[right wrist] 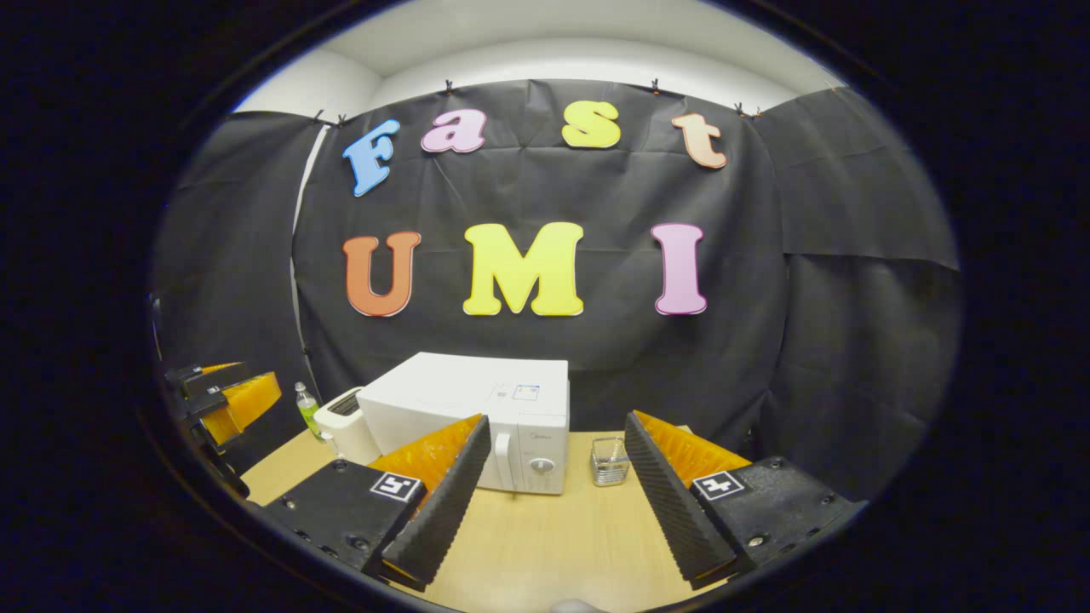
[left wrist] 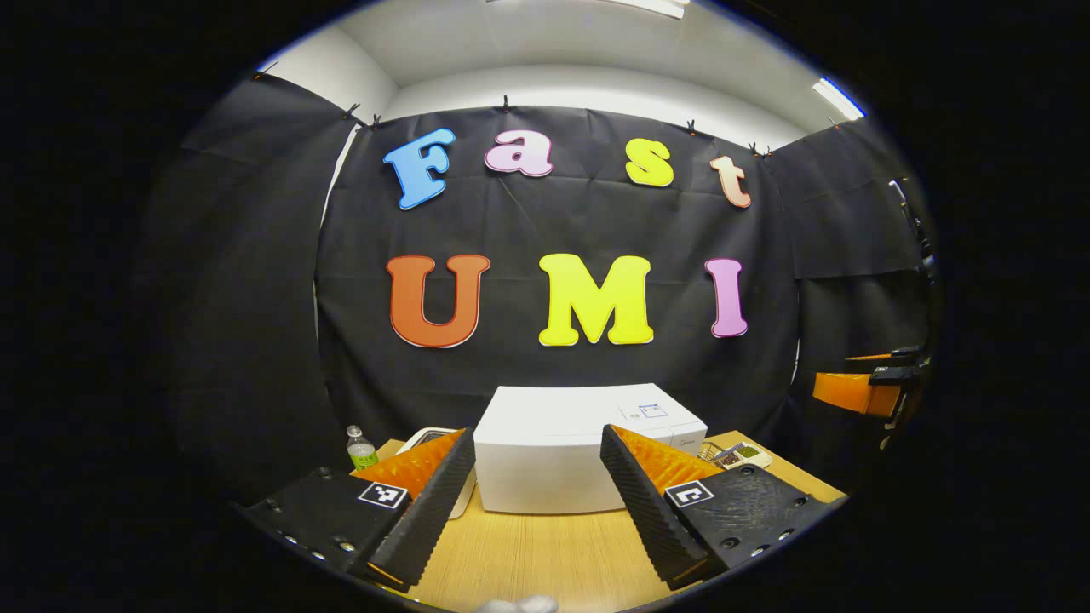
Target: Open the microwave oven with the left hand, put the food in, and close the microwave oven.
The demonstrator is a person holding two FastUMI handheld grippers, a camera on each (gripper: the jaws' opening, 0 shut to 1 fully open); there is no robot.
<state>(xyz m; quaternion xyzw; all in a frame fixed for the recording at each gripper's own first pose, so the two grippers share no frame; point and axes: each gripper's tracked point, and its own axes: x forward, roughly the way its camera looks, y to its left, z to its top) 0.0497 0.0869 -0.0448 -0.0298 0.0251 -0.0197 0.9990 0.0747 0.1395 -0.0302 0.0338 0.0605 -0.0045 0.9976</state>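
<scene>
**Both grippers up, microwave door shut**

The white microwave (right wrist: 477,417) sits toward the back of the wooden table (right wrist: 545,536), close to the black cloth wall, door closed. In the right gripper view its handle (right wrist: 502,460) and a round knob (right wrist: 541,466) show on the front, at the microwave's right end.

Left gripper (left wrist: 538,494): jaws spread wide, nothing btwn them, hanging above the table in front of the microwave w/ the white box framed in the gap. In the right gripper view it shows far off to the microwave's left (right wrist: 226,400), orange and black.

Right gripper (right wrist: 553,502): also wide open and empty, above the table in front of the microwave's knob end. In the left gripper view it shows well out to the microwave's right (left wrist: 869,387).

Just right of the microwave stands a small clear container (right wrist: 610,461) (contents too small to make out; in the left gripper view something greenish lies in that spot (left wrist: 737,454)). On the microwave's left, touching or nearly so, is a white toaster-like appliance (right wrist: 345,426), and beyond that a small bottle w/ a green label (right wrist: 305,407), near the wall.
</scene>
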